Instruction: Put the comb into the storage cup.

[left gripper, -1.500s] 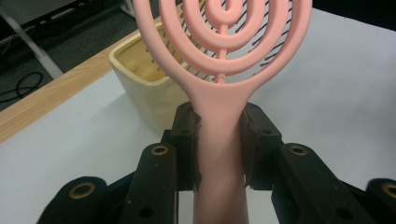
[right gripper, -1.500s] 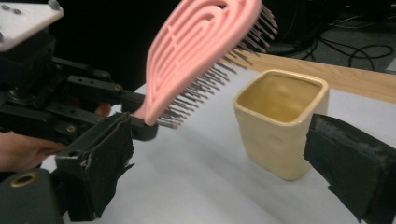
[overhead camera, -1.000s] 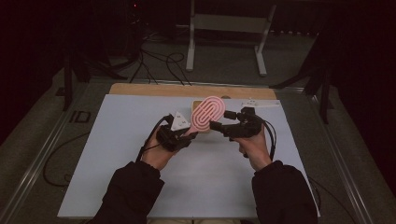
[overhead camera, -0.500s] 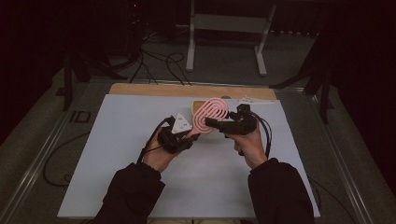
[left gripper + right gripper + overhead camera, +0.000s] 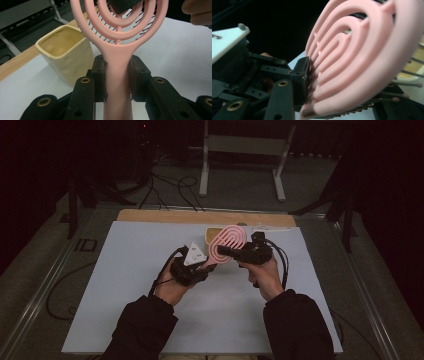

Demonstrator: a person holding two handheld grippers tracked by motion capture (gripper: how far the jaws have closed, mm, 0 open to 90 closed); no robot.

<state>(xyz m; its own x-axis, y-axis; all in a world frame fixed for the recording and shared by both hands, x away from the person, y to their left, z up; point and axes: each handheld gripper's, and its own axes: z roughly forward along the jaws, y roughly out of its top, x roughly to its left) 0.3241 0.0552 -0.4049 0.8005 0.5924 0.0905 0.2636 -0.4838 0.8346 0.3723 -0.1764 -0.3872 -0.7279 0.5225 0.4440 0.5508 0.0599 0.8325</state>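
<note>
Above the table's far middle: your pink hairbrush (image 5: 227, 243) hangs off the surface, held between both grippers.
Hairbrush: looped, open head with dark bristles, its handle running down toward you in the left gripper view (image 5: 117, 82).
Left gripper (image 5: 209, 268): your jaws are clenched on the handle, one pad on each side of it.
Right gripper (image 5: 223, 251): your jaws have just been closing with the brush head between them; in the right gripper view one pad sits against the head's pink ribs (image 5: 352, 62).
Cream pot (image 5: 63, 53): square-mouthed, standing upright on the table just behind the brush.
Table (image 5: 130, 270): white sheet over a wooden top, your sleeves coming in from the near edge.
</note>
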